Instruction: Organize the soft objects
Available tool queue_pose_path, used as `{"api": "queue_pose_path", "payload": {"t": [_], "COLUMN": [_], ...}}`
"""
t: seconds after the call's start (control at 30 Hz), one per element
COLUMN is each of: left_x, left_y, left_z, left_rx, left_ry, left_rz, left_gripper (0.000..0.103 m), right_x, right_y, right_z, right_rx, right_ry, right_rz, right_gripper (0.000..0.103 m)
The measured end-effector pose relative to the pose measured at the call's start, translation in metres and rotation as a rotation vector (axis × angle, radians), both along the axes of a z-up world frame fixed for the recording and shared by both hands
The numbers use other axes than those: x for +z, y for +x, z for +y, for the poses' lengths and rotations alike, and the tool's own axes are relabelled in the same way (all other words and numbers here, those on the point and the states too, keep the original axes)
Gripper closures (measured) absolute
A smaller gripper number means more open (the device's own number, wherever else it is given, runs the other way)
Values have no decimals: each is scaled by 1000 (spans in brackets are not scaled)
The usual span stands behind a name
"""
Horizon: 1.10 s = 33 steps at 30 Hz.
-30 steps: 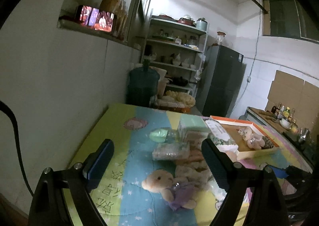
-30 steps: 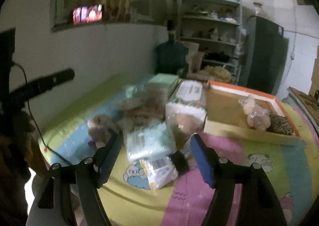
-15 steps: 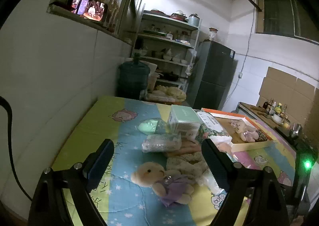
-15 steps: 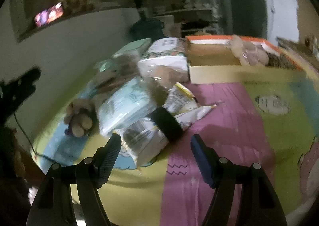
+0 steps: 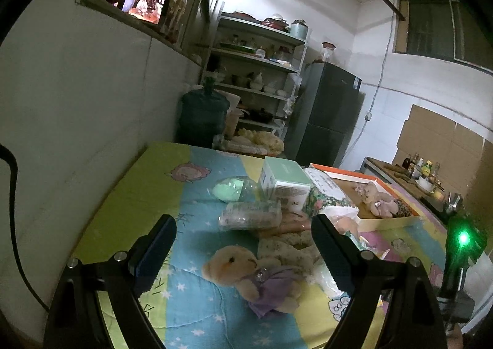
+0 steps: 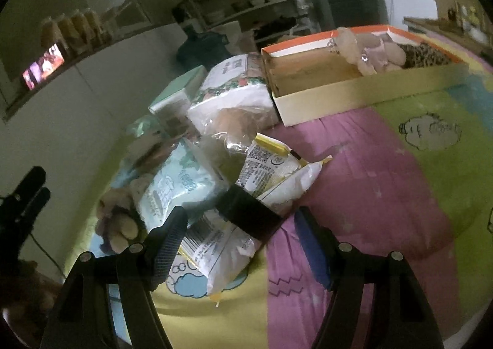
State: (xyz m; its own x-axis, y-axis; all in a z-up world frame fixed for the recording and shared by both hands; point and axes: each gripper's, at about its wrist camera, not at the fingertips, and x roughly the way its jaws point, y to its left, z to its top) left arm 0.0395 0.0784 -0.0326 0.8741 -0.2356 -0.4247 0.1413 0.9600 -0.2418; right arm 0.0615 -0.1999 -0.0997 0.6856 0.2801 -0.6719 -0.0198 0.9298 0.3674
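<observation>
A pile of soft things lies on the quilted table. A tan teddy bear in a purple dress (image 5: 246, 272) lies nearest my left gripper (image 5: 243, 249), which is open and empty just above it. Behind it are a clear plastic packet (image 5: 249, 215), a green box (image 5: 285, 182) and a floral tissue pack (image 5: 326, 195). My right gripper (image 6: 238, 241) is open and empty, with a white snack bag bound by a black band (image 6: 249, 216) between its fingers. A pale blue tissue pack (image 6: 175, 188) lies to its left. An orange-rimmed cardboard box (image 6: 363, 90) holds a pink plush toy (image 6: 366, 53).
A white wall (image 5: 77, 108) borders the table on the left. A water jug (image 5: 201, 116), shelves (image 5: 255, 65) and a fridge (image 5: 326, 121) stand behind the table. The cardboard box also shows at the right in the left wrist view (image 5: 388, 219). Bare quilt (image 6: 400, 179) lies right of the pile.
My left gripper has drawn back and risen a little, so more of the table shows. My right gripper has dropped and closed in on the banded snack bag.
</observation>
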Motion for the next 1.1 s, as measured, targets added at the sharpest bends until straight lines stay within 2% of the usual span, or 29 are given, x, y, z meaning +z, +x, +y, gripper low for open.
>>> {"api": "queue_pose_path", "payload": {"t": [0.13, 0.27, 0.37, 0.47, 0.6, 0.67, 0.73, 0.8, 0.97, 1.1], "left_x": [-2, -3, -2, -2, -10, -17, -24, -32, -45, -55], "left_y": [1, 2, 2, 3, 6, 7, 7, 12, 20, 21], "left_z": [0, -8, -22, -47, -88, -110, -125, -134, -146, -154], "left_rx": [-27, -98, -203, -351, -561, -632, -653, -668, -687, -673], "left_ry": [-14, -13, 1, 44, 171, 287, 367, 411, 469, 547], "left_rz": [4, -3, -25, -34, -32, -43, -44, -18, 52, 75], "left_gripper": [13, 13, 13, 13, 13, 13, 13, 14, 31, 36], "right_x": [-1, -1, -1, 0, 4, 6, 8, 8, 9, 8], "right_y": [-1, -5, -9, -18, -29, -33, -38, -41, -45, -46], "right_z": [5, 3, 0, -5, -14, -19, -24, -29, -36, -36], "right_rx": [13, 31, 40, 36, 23, 16, 8, 2, -9, -4], "right_ry": [-51, -49, -45, -47, -53, -63, -67, -62, -64, -63], "right_rz": [-6, -8, -10, -20, -41, -51, -58, -60, -67, -70], "right_gripper": [35, 42, 44, 45, 45, 45, 45, 45, 45, 45]}}
